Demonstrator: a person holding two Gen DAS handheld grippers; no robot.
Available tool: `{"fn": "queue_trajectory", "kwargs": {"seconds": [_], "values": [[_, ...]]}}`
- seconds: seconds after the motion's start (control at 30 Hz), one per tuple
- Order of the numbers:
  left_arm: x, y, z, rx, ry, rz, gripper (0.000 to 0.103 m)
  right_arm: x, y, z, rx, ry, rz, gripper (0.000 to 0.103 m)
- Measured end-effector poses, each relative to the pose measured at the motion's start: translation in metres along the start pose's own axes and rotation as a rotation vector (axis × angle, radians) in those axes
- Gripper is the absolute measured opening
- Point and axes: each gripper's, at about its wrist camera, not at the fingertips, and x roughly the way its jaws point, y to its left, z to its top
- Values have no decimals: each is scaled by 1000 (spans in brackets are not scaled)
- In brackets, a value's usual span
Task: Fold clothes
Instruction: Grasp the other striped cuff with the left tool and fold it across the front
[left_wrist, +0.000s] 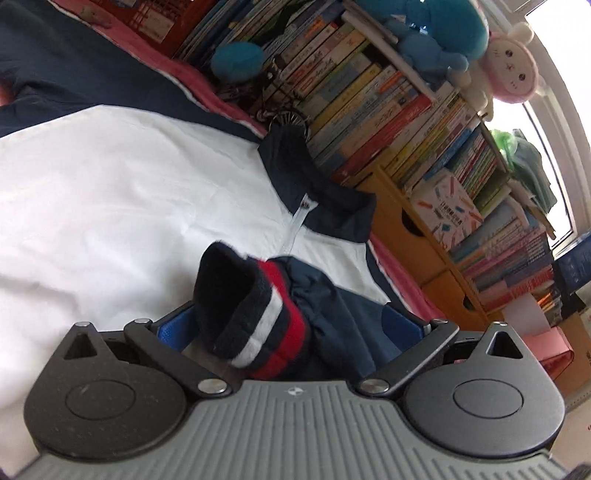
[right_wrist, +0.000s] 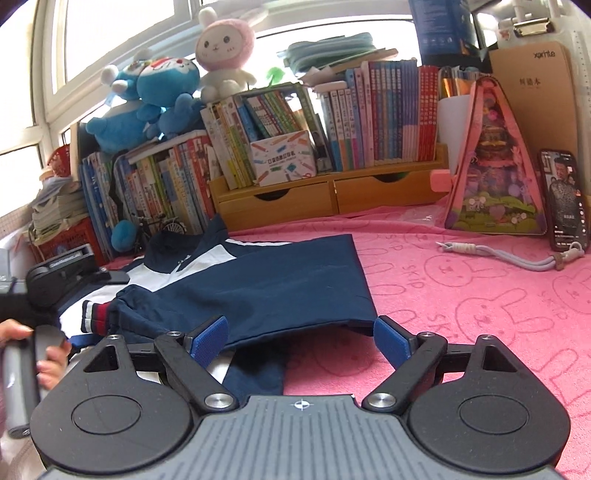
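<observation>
1. While the navy-and-white zip-up track jacket (right_wrist: 258, 280) lies spread on the pink rabbit-print towel cloth (right_wrist: 480, 295) that covers the counter, one sleeve is doubled across the white chest panel, with its ribbed navy, red and white striped cuff (left_wrist: 255, 317) raised off the fabric.

2. The left claw (left_wrist: 291, 325) has that cuff and the bunched navy sleeve behind it lodged between its blue pads. The pads stand fairly wide, and I cannot tell from here whether they truly pinch the cloth or only cradle it.

3. The right claw (right_wrist: 301, 339) is spread wide with nothing between its fingers. It hovers at the near navy edge of the jacket, the left blue pad (right_wrist: 210, 339) just at the hem and the right one over bare pink cloth.

4. As I judge it, the step in hand is laying the sleeve flat across the body. To do it well, the cuff should be carried straight across, parallel with the hem, so the sleeve does not twist or drag the white panel into wrinkles.

5. The other claw could pin the near hem to keep the body from sliding.

6. The row of upright colourful books (right_wrist: 369, 118) and the wooden drawer shelf (right_wrist: 332, 192) sit close behind the navy collar (left_wrist: 332, 192), so there is little spare room that way.
</observation>
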Motion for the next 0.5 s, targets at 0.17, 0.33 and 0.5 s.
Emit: {"fn": "queue_trajectory", "kwargs": {"seconds": [0.17, 0.33, 0.5], "values": [[5, 1, 27, -8, -21, -57, 15, 2, 4, -5, -94, -1, -71, 89], [-11, -15, 68, 100, -159, -102, 15, 15, 11, -5, -162, 15, -119, 91], [-12, -13, 97, 193, -232, -47, 15, 35, 19, -3, -195, 57, -129, 92]]}}
